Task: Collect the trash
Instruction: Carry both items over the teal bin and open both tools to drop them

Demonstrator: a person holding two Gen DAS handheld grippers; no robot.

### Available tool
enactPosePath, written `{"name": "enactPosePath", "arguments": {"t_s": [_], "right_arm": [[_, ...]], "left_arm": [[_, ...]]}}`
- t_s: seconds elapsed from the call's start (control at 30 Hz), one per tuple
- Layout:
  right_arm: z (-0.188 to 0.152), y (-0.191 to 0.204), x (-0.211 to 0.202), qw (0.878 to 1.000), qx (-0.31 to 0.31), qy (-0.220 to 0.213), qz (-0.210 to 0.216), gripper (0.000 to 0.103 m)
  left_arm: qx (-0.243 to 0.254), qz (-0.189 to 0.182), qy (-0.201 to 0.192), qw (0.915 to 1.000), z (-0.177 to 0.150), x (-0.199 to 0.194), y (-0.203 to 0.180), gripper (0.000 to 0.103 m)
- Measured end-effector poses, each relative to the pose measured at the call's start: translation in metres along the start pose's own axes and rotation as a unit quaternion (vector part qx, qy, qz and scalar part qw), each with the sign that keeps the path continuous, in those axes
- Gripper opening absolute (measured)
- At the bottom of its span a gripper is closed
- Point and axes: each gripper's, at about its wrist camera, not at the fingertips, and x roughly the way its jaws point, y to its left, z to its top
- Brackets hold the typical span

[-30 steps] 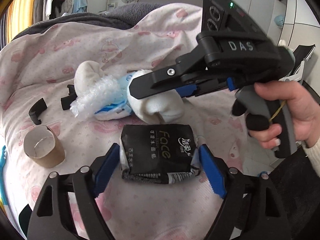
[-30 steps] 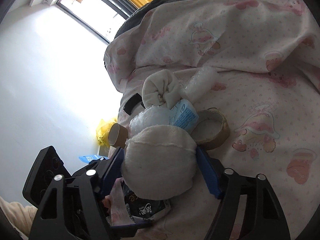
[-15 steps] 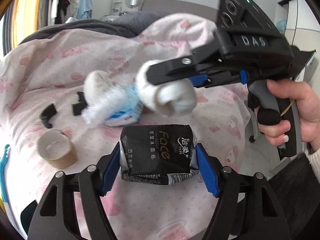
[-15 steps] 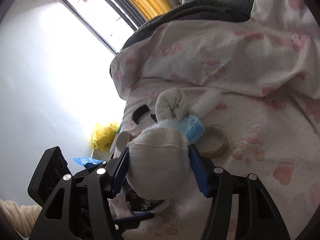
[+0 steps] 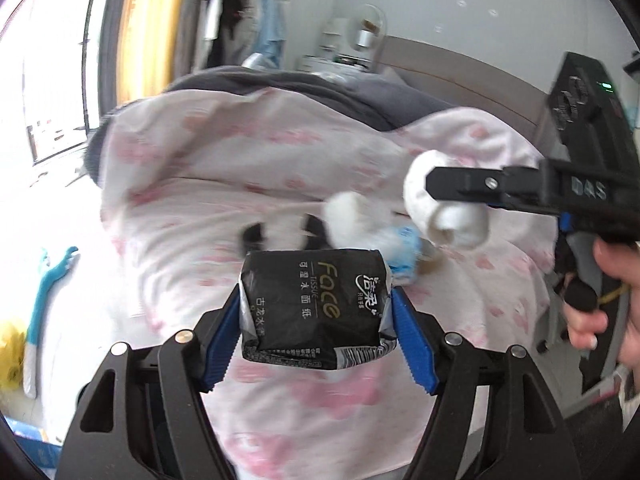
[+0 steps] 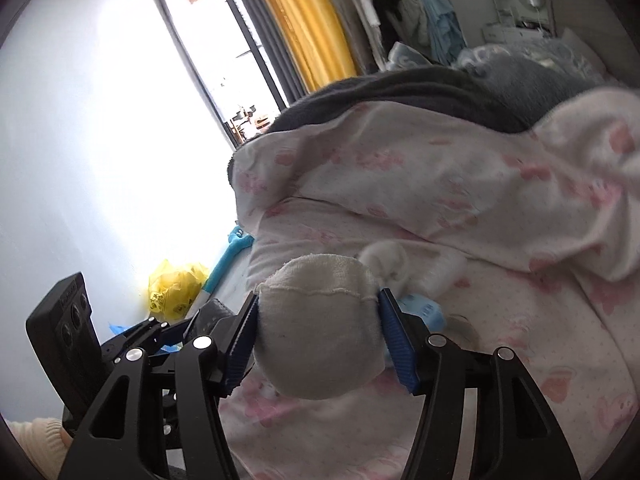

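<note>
Both tools have been raised off the bed since a second ago: the left tool (image 5: 316, 320) is clamped on a crinkled black tissue pack (image 5: 316, 308), the right tool (image 6: 318, 336) on a soft white sock ball (image 6: 320, 328). Each load is carried level above the pink-printed quilt (image 5: 192, 200), with a second sock ball (image 5: 352, 220) and blue wrapper (image 5: 404, 248) left near its middle, well clear of the edges.

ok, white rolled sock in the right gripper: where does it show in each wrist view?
Left wrist: white rolled sock at right of centre, clamped in the right gripper, seen side-on above the black tissue pack.
Right wrist: same sock at lower centre, filling the gap between the blue pads.
Shared landmark: yellow bag at far lower left in the left view, at left of the sock in the right view.
</note>
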Motion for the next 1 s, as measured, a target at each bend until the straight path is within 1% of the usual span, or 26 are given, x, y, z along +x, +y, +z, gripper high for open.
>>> {"name": "enactPosePath", "arguments": {"t_s": [0.13,0.33,0.6,0.73,0.9,1.0], "right_arm": [[0.004,0.036,0.014,0.999,-0.035,-0.005,0.007,0.06],[0.007,0.073,0.039,0.998,-0.065,0.002,0.02,0.06],[0.001,0.111,0.063,0.996,-0.082,0.018,0.035,0.06],[-0.006,0.134,0.081,0.993,-0.097,0.038,0.049,0.06],[-0.015,0.158,0.104,0.991,-0.108,0.057,0.062,0.06],[-0.021,0.168,0.118,0.989,-0.111,0.071,0.065,0.06]], "left_arm": [[-0.018,0.034,-0.006,0.9992,0.002,-0.008,0.024,0.073],[-0.041,0.085,0.011,0.9955,-0.005,-0.011,0.062,0.073],[-0.079,0.126,0.049,0.9876,-0.036,-0.012,0.121,0.073],[-0.083,0.146,0.07,0.9833,-0.053,-0.016,0.145,0.073],[-0.091,0.158,0.097,0.9785,-0.073,-0.017,0.17,0.073],[-0.096,0.161,0.122,0.9747,-0.086,-0.013,0.184,0.074]]}}
